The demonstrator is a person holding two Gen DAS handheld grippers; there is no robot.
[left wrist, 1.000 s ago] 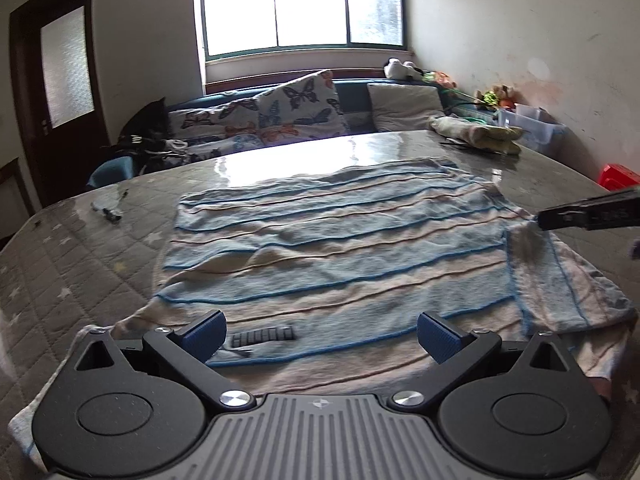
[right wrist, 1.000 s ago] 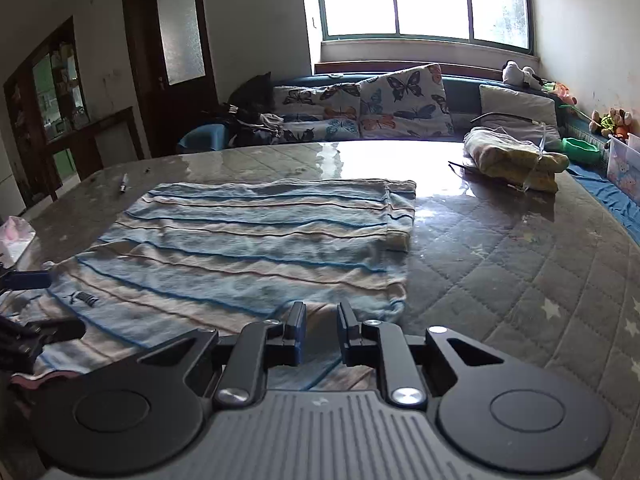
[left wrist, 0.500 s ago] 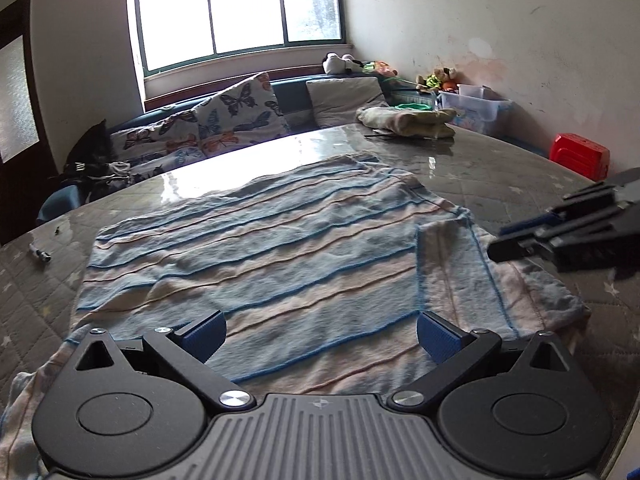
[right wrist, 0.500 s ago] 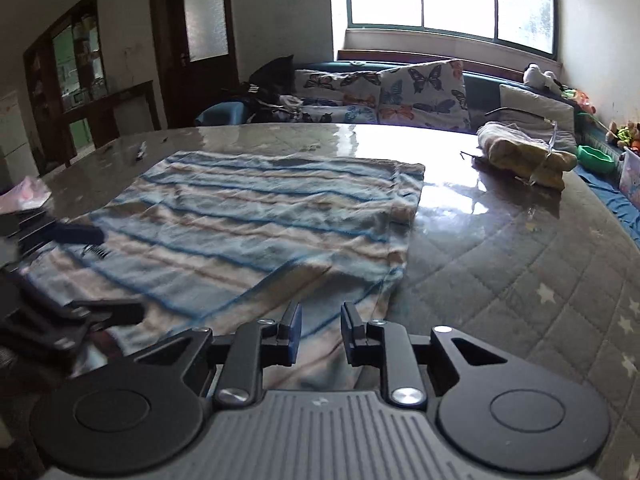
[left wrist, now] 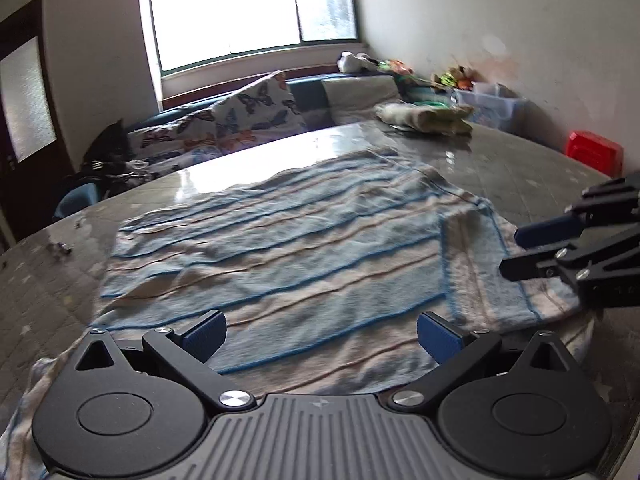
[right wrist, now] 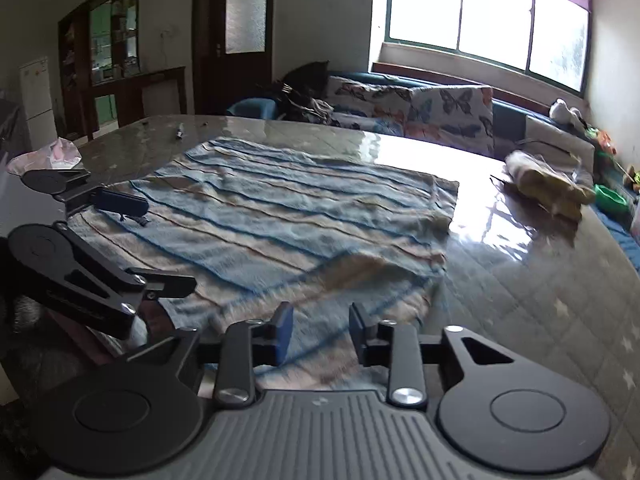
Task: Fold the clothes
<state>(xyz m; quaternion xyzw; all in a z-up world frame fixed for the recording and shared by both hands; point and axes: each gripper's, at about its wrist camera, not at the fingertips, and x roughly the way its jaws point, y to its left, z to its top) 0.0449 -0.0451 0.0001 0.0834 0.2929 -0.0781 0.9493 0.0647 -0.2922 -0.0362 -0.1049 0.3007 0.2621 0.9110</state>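
A blue and beige striped cloth (left wrist: 280,256) lies spread flat on the table, with its right edge folded over (left wrist: 476,264). It also shows in the right wrist view (right wrist: 288,216). My left gripper (left wrist: 320,334) is open wide and empty, just above the cloth's near edge. My right gripper (right wrist: 319,336) is open with a narrower gap, empty, above the cloth's near right corner. The right gripper also shows in the left wrist view (left wrist: 528,252) at the right, over the folded edge. The left gripper shows in the right wrist view (right wrist: 160,244) at the left.
The quilted grey table (right wrist: 540,300) has a glossy top. A folded yellowish bundle (right wrist: 548,184) lies at its far right. A pink bag (right wrist: 48,156) and small dark bits (right wrist: 180,134) lie at the far left. A sofa with butterfly cushions (left wrist: 248,120) stands behind.
My right gripper has opened from nearly shut. Both grippers have shifted over the cloth's near edge and come closer together; the left view has swung left.
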